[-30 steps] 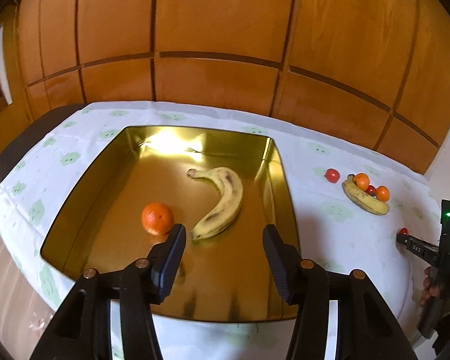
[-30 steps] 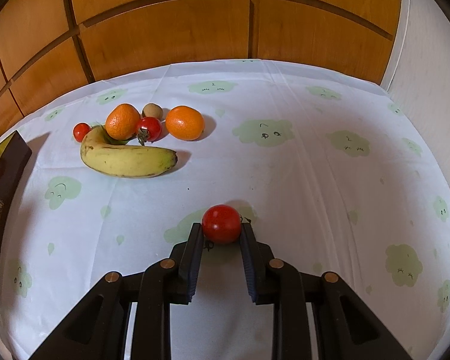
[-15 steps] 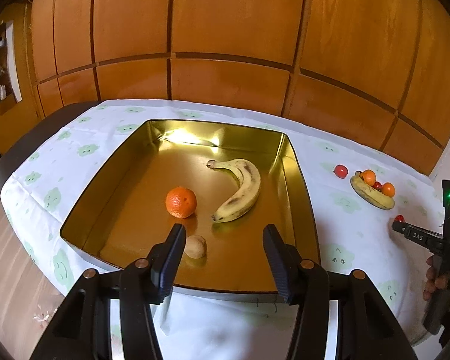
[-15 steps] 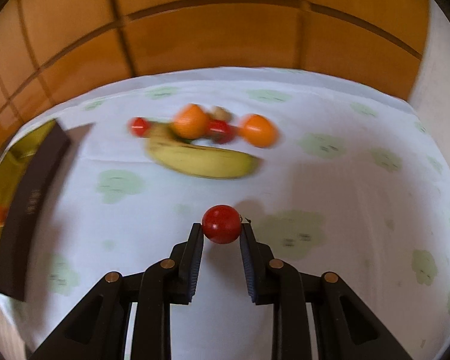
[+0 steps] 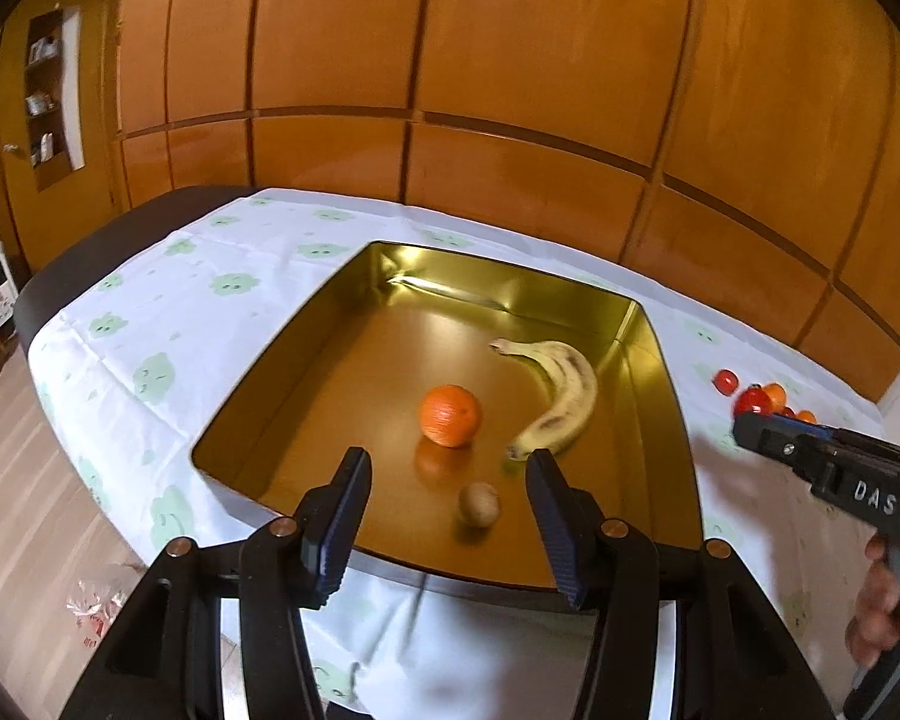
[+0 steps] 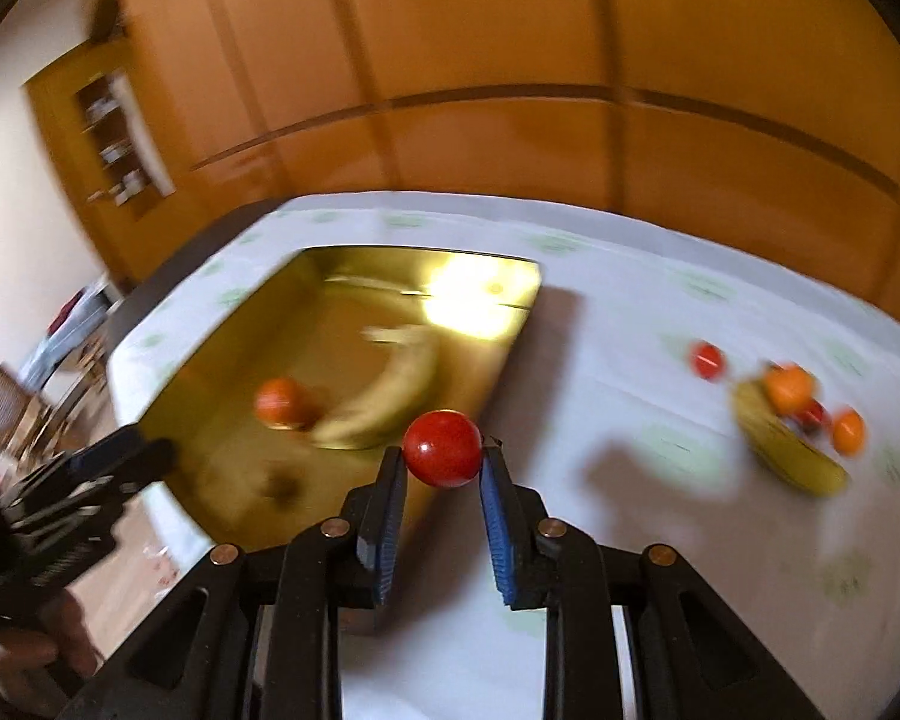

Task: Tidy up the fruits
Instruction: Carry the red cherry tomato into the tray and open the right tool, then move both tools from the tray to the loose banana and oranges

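Tomato (image 6: 443, 449) between right hand-held gripper (image 6: 441, 461) pads.

Both views are bent round by the fisheye lens, and the corners are left black. The left wrist view is sharp and warmly lit. The right wrist view is smeared by motion blur — only the tomato (image 6: 443, 449) is seen clearly. A bright white glare is thrown off the gold tray (image 6: 480, 300), and soft shadows are cast on the tablecloth (image 6: 630, 468).
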Tool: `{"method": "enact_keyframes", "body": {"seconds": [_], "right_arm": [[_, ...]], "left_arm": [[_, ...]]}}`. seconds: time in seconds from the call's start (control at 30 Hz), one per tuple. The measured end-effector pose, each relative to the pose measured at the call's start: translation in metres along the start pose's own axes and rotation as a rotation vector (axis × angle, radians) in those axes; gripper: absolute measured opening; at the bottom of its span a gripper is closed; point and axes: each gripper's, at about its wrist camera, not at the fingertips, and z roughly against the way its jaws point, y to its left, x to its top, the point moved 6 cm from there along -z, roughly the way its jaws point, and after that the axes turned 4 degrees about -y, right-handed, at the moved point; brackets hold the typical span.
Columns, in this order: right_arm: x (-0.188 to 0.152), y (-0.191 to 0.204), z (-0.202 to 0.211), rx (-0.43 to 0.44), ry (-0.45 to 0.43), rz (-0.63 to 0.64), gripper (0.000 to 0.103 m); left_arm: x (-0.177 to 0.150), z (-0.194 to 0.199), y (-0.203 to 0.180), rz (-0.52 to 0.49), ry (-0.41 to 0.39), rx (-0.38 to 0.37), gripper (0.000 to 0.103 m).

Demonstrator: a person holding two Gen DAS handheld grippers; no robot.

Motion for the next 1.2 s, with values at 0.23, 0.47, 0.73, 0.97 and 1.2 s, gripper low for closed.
{"method": "enact_keyframes", "body": {"seconds": [0.23, 0.47, 0.73, 0.97, 1.2], "right_arm": [[-0.003, 0.038, -0.042, -0.014, 0.086, 0.095, 0.025], [-0.014, 0.040, -0.060, -0.069, 0.124, 0.156, 0.025], [-0.013, 0.042, -0.052, -0.084, 0.086, 0.157, 0.032], [-0.015, 0.032, -0.040, -0.086, 0.059, 0.109, 0.032], [-0.013, 0.021, -0.018, -0.113, -0.009, 0.056, 0.032]], "left_arm": [[-0.001, 0.001, 0.010, 0.017, -0.001, 0.006, 0.055], [-0.007, -0.002, 0.015, 0.025, 0.012, 0.008, 0.055], [-0.008, 0.001, 0.010, 0.014, 0.011, -0.004, 0.055], [-0.008, 0.005, 0.002, -0.009, 0.008, -0.007, 0.055], [-0.008, 0.009, -0.011, -0.037, 0.006, -0.015, 0.055]]}}
